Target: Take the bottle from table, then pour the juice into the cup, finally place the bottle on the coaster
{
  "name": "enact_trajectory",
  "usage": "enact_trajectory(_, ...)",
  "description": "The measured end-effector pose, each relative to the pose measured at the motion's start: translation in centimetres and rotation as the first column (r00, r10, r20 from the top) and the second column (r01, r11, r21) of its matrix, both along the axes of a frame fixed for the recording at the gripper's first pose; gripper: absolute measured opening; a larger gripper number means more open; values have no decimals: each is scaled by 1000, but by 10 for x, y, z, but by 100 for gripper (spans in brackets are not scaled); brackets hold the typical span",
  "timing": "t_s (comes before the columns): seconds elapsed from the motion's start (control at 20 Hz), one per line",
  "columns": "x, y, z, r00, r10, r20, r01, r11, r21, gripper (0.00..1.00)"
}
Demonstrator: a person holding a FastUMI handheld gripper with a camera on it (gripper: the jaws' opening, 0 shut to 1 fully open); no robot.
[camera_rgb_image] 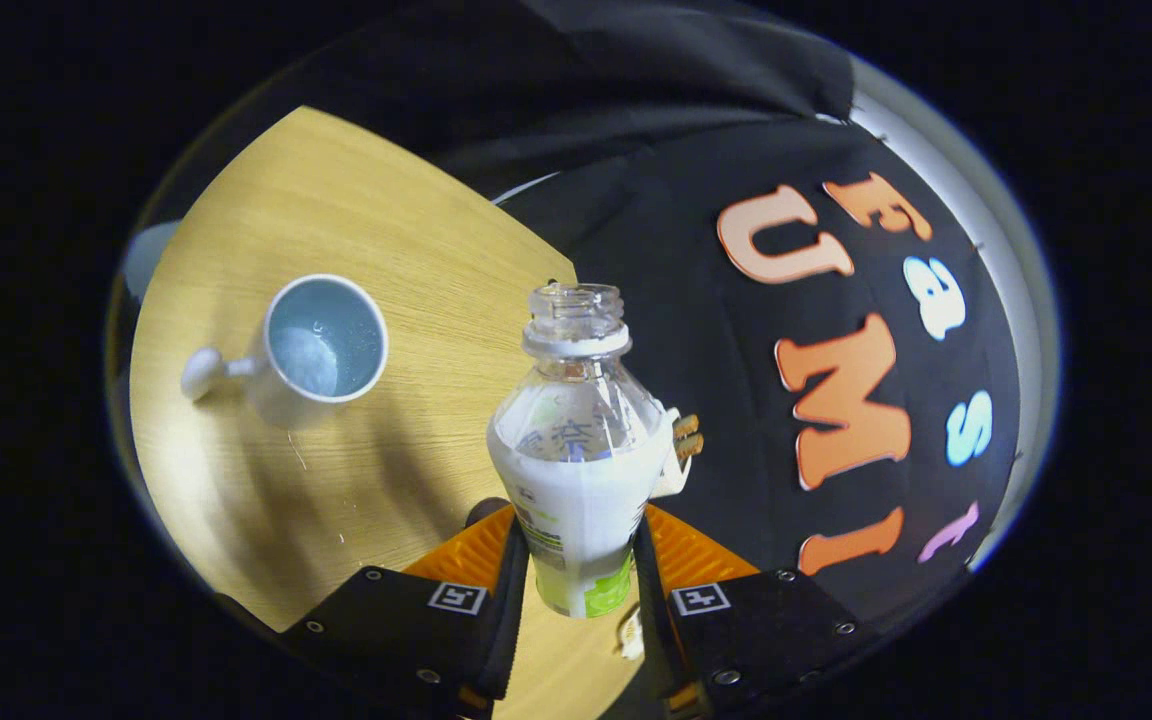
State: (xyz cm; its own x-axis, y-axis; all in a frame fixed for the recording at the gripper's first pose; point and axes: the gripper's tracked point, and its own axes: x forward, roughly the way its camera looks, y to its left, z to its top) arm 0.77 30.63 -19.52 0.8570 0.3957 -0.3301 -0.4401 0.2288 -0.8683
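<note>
On the wooden bench point(406, 250), a white mug point(321, 350) stood in the left of the frame, while the fingers point(581, 575) clamped an uncapped bottle point(576, 450) at lower centre.

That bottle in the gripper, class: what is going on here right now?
A person's handheld gripper is shut on an uncapped plastic bottle, both fingers pressing its lower body. The bottle is lifted above the wooden table and looks partly filled with clear liquid. A white cup with a handle stands on the table beyond the fingers, off to one side of the bottle. The bottle's mouth is not over the cup, so pouring has apparently not begun.
</note>
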Motion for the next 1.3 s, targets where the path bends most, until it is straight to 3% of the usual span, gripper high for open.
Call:
enact_trajectory(0.1, 11, -15, -3, 993, -86, -86, 96, 987, 129, 53)
enact_trajectory(0.2, 15, -30, -10, 967, -141, -210, 197, 940, 277, 53)
enact_trajectory(0.45, 38, -65, -22, 886, -210, -413, 420, 742, 523, 53)
enact_trajectory(0.6, 45, -73, -23, 838, -187, -513, 510, 604, 613, 53)
enact_trajectory(0.7, 48, -74, -24, 820, -171, -546, 540, 544, 642, 53)
enact_trajectory(0.95, 77, -52, -29, 815, -130, -564, 545, 502, 671, 53)
enact_trajectory(1.3, 114, -27, -57, 789, -103, -606, 569, 496, 656, 53)
